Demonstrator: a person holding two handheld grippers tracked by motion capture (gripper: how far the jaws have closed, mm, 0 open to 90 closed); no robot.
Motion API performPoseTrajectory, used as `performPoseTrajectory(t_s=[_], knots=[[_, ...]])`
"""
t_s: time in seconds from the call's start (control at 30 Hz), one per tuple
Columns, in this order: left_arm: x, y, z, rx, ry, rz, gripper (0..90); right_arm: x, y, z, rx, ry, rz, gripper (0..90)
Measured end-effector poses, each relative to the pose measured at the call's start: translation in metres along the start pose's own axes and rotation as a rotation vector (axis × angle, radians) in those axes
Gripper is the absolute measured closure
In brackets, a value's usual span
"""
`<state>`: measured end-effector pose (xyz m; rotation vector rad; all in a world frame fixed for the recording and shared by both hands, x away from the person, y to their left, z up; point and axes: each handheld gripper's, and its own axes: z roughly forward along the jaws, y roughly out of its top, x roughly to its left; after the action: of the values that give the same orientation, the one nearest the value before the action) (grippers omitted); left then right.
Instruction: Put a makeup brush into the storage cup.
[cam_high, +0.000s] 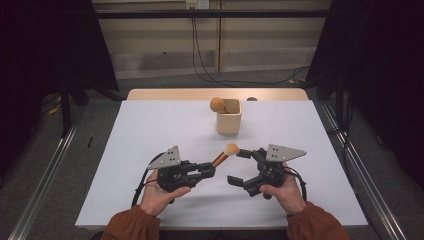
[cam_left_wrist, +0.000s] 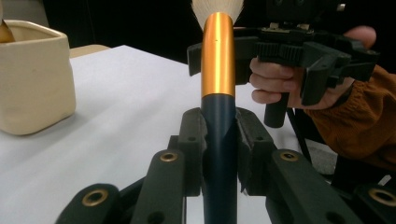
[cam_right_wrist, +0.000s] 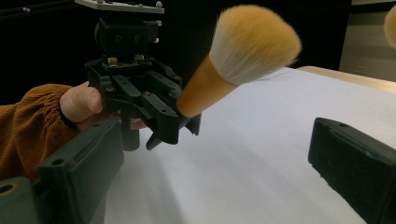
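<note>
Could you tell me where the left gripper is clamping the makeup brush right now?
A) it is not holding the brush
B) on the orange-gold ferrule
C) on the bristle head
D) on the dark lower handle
D: the left gripper has its jaws pressed on the dark handle of the makeup brush, below the orange-gold ferrule.

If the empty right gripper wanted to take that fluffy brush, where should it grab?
Probably the orange metal collar of the brush, just below the bristles, coming from its right side. The left gripper already clamps the dark handle; the collar is bare and rigid, while the bristles would squash. The right gripper stands open alongside.
</note>
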<state>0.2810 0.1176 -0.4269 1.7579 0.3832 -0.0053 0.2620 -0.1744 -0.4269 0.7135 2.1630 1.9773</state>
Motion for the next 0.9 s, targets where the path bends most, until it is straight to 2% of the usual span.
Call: performPoseTrajectory(t_s=[0.23, 0.43, 0.5, 0.57, 0.9], knots=[[-0.003, -0.001, 0.005, -0.006, -0.008, 0.006, 74.5, 0.001, 0.005, 0.008, -0.031, 0.021, 0.013, 5.6], [-0.003, -0.003, 0.007, -0.008, -0.020, 0.009, 74.4, 0.000, 0.004, 0.011, -0.041, 0.046, 0.021, 27.9], [-0.003, -0.003, 0.007, -0.006, -0.021, 0.009, 74.5, 0.000, 0.004, 0.012, -0.045, 0.040, 0.029, 30.9], [-0.003, -0.003, 0.007, -0.009, -0.023, 0.007, 74.4, 0.000, 0.003, 0.013, -0.045, 0.050, 0.038, 38.4], [-0.004, -0.004, 0.010, -0.011, -0.028, 0.004, 74.5, -0.003, 0.000, 0.015, -0.052, 0.076, 0.097, 58.0]])
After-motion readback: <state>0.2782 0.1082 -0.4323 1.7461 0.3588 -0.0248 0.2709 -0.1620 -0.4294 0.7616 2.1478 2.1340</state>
